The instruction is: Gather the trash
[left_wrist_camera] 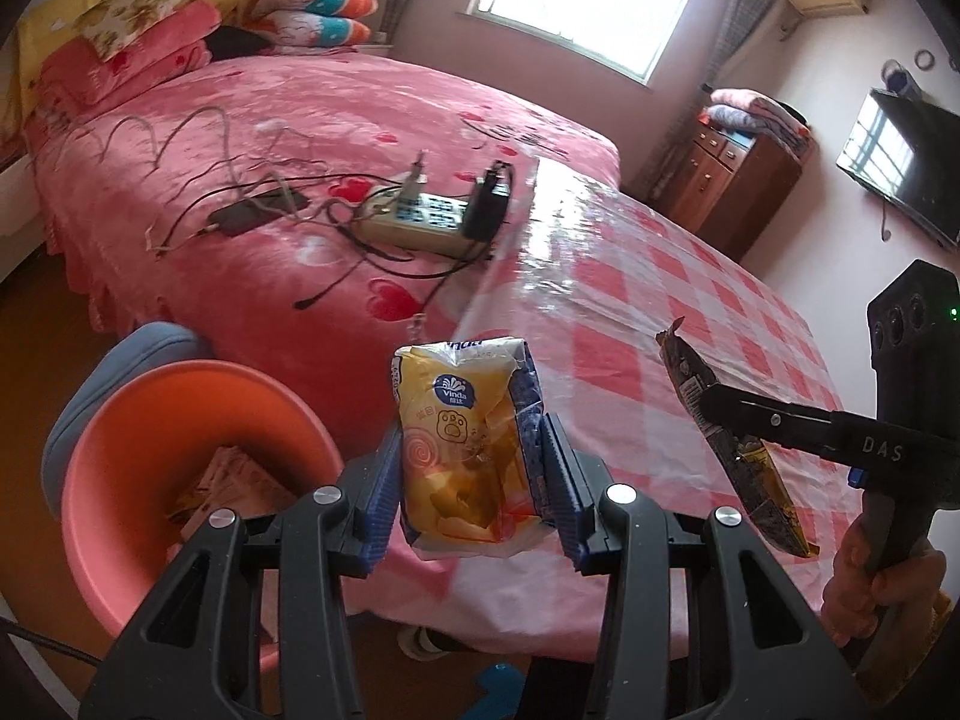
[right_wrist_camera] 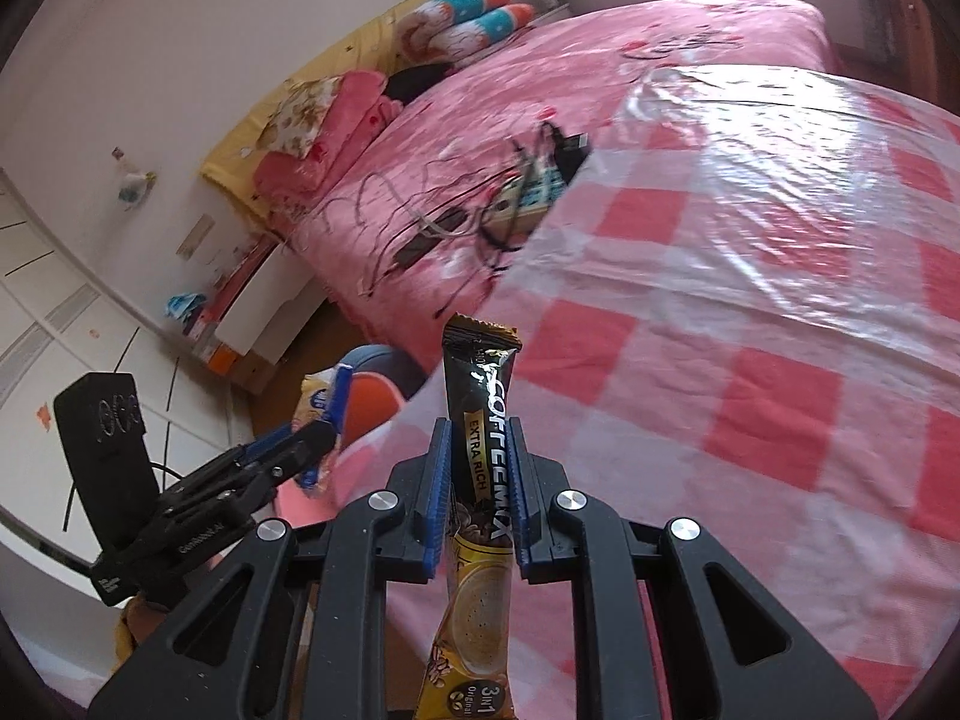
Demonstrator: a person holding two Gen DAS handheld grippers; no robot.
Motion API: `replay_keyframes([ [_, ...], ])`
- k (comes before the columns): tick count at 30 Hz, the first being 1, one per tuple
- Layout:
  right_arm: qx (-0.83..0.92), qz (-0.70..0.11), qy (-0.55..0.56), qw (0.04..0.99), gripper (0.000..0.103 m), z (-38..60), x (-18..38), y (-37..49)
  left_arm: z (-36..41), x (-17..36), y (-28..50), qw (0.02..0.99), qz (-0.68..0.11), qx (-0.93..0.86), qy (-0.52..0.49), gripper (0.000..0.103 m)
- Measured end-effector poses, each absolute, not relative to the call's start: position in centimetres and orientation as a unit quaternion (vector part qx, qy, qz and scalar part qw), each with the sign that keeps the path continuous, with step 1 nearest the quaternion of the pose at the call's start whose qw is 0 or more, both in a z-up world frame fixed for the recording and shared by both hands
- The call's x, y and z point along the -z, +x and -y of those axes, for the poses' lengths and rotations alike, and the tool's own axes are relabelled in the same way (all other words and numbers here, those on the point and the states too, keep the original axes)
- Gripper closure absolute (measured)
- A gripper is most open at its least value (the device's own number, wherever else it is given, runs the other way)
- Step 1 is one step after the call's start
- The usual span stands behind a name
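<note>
Trash: yellow tissue pack (left_wrist_camera: 465, 450) pinched in left claw (left_wrist_camera: 474, 462), coffee sachet (right_wrist_camera: 483, 450) pinched in right claw (right_wrist_camera: 478, 480). Orange bin (left_wrist_camera: 150, 420) just left of and below left claw. Carry pack over rim before spreading; then sachet.

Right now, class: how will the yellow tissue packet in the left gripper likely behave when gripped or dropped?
The tissue packet looks crumpled and nearly empty, so probably light and floppy. Its glossy film may slip slightly, though the left gripper pinches it firmly.
</note>
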State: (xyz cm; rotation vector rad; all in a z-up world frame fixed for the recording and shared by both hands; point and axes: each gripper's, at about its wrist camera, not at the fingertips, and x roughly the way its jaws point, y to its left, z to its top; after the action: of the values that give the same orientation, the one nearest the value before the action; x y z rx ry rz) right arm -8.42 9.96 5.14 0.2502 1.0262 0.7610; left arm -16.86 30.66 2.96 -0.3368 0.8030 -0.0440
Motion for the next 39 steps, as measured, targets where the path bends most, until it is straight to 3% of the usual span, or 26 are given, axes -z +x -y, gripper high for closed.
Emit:
replay_keyframes([
  [24, -0.471, -0.496, 0.078, 0.725, 0.084, -26.8, -5.8, -9.4, -42.7, 1.0, -21.3, 0.878, -0.389, -0.108, -0.257, 0.057],
  [26, -0.474, -0.493, 0.072, 0.726, 0.081, -28.1, -5.6, -9.5, -43.3, 1.6, -21.4, 0.874, -0.389, -0.123, -0.264, 0.051],
  [27, -0.473, -0.496, 0.072, 0.724, 0.074, -28.5, -5.3, -9.5, -43.6, 1.9, -21.5, 0.872, -0.39, -0.127, -0.267, 0.049],
  [28, -0.475, -0.507, 0.083, 0.714, 0.056, -28.9, -4.7, -9.2, -43.9, 2.1, -21.6, 0.871, -0.389, -0.132, -0.27, 0.042],
  [30, -0.463, -0.513, 0.097, 0.716, 0.033, -28.6, -4.1, -8.9, -44.4, 2.4, -21.9, 0.872, -0.378, -0.145, -0.276, 0.027],
  [32, -0.45, -0.511, 0.104, 0.725, 0.029, -27.7, -3.8, -8.6, -44.8, 2.4, -22.1, 0.875, -0.366, -0.159, -0.274, 0.017],
  [34, -0.427, -0.504, 0.097, 0.744, 0.019, -26.6, -3.9, -8.4, -44.9, 2.3, -22.1, 0.877, -0.362, -0.167, -0.269, 0.014],
  [39, -0.375, -0.475, 0.061, 0.793, 0.013, -23.7, -4.2, -8.4, -44.6, 1.5, -21.6, 0.882, -0.355, -0.179, -0.252, 0.008],
])
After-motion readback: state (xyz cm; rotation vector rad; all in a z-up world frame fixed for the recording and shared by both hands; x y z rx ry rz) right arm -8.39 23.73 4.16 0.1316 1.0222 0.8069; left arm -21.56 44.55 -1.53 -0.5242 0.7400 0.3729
